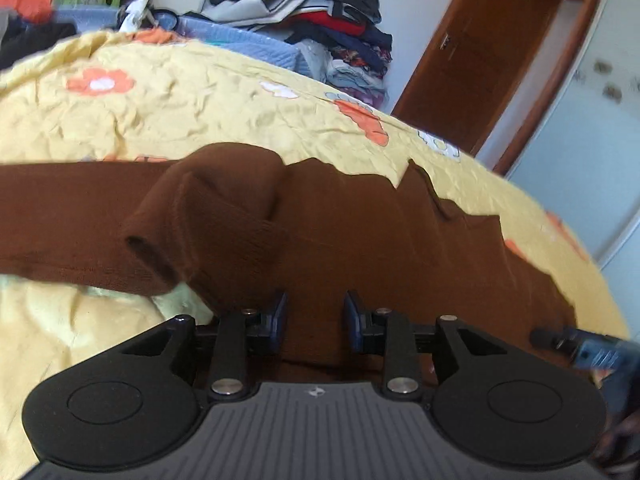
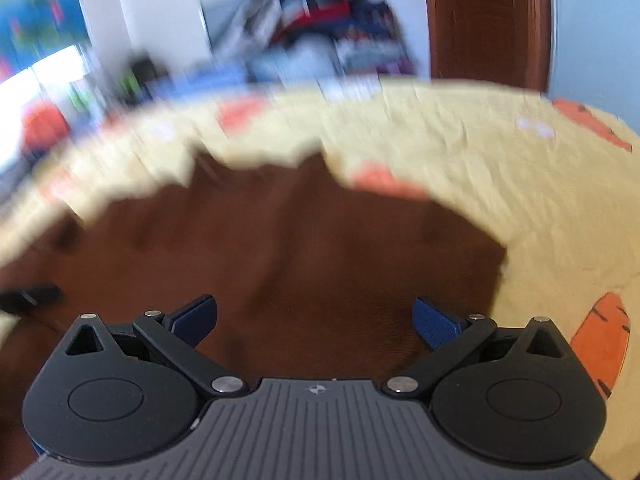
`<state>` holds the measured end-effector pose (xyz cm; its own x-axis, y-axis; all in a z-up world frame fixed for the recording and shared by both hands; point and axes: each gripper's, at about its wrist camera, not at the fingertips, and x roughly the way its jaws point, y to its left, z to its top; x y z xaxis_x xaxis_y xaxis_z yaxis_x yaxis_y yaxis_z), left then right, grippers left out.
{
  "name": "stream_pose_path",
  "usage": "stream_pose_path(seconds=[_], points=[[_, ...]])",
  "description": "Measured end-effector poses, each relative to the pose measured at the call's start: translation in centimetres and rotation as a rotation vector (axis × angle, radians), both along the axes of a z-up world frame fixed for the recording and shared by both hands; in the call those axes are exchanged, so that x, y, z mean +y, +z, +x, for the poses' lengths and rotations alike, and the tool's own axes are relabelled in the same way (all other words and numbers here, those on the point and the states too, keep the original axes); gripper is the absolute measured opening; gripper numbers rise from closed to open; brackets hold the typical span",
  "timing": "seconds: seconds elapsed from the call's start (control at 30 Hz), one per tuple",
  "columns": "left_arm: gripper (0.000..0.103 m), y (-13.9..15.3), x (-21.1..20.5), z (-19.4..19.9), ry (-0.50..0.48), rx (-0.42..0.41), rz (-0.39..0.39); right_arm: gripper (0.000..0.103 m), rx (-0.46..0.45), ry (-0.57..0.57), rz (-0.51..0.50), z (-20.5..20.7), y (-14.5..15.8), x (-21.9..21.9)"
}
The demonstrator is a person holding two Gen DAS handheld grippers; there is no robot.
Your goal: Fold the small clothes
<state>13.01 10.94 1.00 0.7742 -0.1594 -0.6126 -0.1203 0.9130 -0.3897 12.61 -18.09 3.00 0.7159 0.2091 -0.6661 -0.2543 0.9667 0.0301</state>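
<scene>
A brown knitted garment (image 1: pixel 320 220) is seen spread across a bed covered by a yellow flowered bedspread (image 1: pixel 192 112), filling the middle band of the left wrist view, with one sleeve (image 1: pixel 208 216) folded over the body at centre left. The left gripper (image 1: pixel 315 316) is held low at the bottom centre of that frame, its jaws parted by a narrow gap, with brown fabric seen through the gap but not pinched by the blue pads (image 1: pixel 279 312). In the blurred right wrist view, the right gripper (image 2: pixel 315 322) is shown with its jaws spread wide above the same garment (image 2: pixel 280 248), nothing being clamped between them. Its tip is also glimpsed at the lower right edge of the left wrist view. A heap of clothes (image 1: pixel 320 16) is stacked beyond the bed at the upper centre, and a wooden door (image 1: pixel 488 48) is seen at the upper right.
</scene>
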Motion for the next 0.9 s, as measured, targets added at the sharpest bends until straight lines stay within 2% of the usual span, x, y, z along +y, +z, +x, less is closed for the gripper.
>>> stream_pose_path(seconds=[0.03,0.1,0.2,0.27,0.3,0.33,0.4,0.5,0.57,0.63,0.67,0.77,0.87,0.9], points=[[0.030,0.0,0.6,0.0,-0.009,0.003,-0.028,0.103,-0.027,0.023,-0.030,-0.4,-0.6,0.3],[0.030,0.3,1.6,-0.5,-0.005,0.009,-0.061,0.103,-0.056,0.033,-0.004,-0.8,-0.9,-0.2],[0.032,1.8,4.1,-3.7,0.069,-0.062,-0.077,0.103,-0.057,0.028,0.049,-0.7,-0.8,-1.1],[0.047,2.7,6.9,-6.5,0.193,-0.111,-0.070,0.103,-0.059,0.028,0.052,-1.0,-0.8,-1.1],[0.071,2.9,8.5,-7.9,0.276,-0.121,-0.074,0.103,-0.059,0.027,0.052,-1.0,-0.8,-1.1],[0.087,3.0,10.4,-9.5,0.381,-0.125,-0.093,0.103,-0.059,0.027,0.052,-1.0,-0.8,-1.1],[0.088,2.7,14.1,-12.6,0.555,-0.139,-0.183,0.103,-0.059,0.027,0.051,-1.0,-0.7,-1.1],[0.088,1.4,18.6,-15.9,0.747,-0.114,-0.357,0.103,-0.059,0.026,0.060,-0.9,-0.7,-1.0],[0.088,0.6,20.1,-17.0,0.826,-0.116,-0.446,0.103,-0.060,0.025,0.065,-0.9,-0.7,-1.1],[0.088,0.0,21.0,-17.4,0.853,-0.117,-0.506,0.103,-0.060,0.025,0.066,-0.9,-0.7,-1.1],[0.088,-0.2,21.2,-17.3,0.853,-0.117,-0.515,0.103,-0.060,0.025,0.065,-0.9,-0.7,-1.1],[0.087,-0.1,21.1,-15.7,0.836,-0.126,-0.459,0.103,-0.060,0.025,0.063,-0.9,-0.7,-1.1],[0.086,0.2,22.0,-14.1,0.862,-0.122,-0.411,0.103,-0.061,0.024,0.063,-0.9,-0.7,-1.1],[0.071,0.2,22.4,-13.5,0.859,-0.112,-0.394,0.103,-0.061,0.024,0.063,-0.9,-0.7,-1.1]])
